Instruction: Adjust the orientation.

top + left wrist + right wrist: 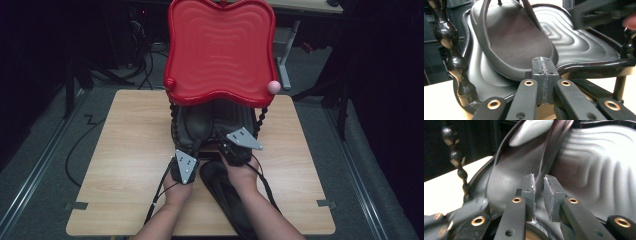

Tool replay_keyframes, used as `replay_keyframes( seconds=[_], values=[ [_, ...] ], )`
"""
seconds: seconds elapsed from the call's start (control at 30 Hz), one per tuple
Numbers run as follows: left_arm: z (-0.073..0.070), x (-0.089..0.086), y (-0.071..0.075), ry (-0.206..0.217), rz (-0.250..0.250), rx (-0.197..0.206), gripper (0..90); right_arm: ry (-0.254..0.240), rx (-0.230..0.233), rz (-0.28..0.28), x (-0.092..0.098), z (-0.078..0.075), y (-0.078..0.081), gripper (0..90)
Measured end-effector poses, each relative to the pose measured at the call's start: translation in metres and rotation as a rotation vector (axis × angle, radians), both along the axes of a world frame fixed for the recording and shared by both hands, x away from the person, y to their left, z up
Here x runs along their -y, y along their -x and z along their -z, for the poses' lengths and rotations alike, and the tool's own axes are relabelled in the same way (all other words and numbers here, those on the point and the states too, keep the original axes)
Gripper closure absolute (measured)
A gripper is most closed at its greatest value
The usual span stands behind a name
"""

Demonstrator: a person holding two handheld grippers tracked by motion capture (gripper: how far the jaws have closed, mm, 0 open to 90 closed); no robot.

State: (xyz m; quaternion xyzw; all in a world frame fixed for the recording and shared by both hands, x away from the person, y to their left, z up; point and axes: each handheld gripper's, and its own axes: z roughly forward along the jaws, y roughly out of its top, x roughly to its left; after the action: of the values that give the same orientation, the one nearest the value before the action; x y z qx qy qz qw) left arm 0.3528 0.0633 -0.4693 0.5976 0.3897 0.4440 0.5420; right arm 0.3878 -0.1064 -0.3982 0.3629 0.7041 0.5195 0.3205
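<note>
A wooden desk (125, 165) carries a two-tier rack: a red upper tray (220, 50) on beaded black posts over a black lower tray (584, 47). One black sandal (516, 47) lies on that lower tray, heel towards the person; a second sandal (225, 192) rests on the desk between the forearms. The step in hand looks like settling the first sandal in place. The left gripper (544, 72) sits at the sandal's heel, jaws pressed together on nothing. The right gripper (539, 195) is just beside the strap, jaws parted by a narrow gap; whether anything is between them is hard to say. Next, the sandal on the desk needs a firm pinch and a lift onto the tray.
</note>
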Motion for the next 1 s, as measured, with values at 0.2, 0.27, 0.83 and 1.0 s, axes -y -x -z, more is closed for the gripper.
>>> replay_keyframes(
  seconds=[0.2,0.27,0.83,1.0],
  values=[
    [-0.010,-0.002,0.026,0.006,0.046,0.023,85.2,0.009,0.002,-0.028,0.050,0.012,0.045,70.9],
    [-0.010,-0.004,0.031,-0.001,0.052,0.025,83.6,0.023,-0.013,-0.020,0.072,0.020,0.059,70.4],
    [0.028,0.020,0.096,-0.075,0.173,-0.139,66.0,0.125,-0.290,-0.007,0.135,0.087,0.092,75.2],
    [0.029,0.019,0.097,-0.066,0.186,-0.158,62.5,0.159,-0.306,-0.064,0.116,0.093,0.098,77.8]
  ],
)
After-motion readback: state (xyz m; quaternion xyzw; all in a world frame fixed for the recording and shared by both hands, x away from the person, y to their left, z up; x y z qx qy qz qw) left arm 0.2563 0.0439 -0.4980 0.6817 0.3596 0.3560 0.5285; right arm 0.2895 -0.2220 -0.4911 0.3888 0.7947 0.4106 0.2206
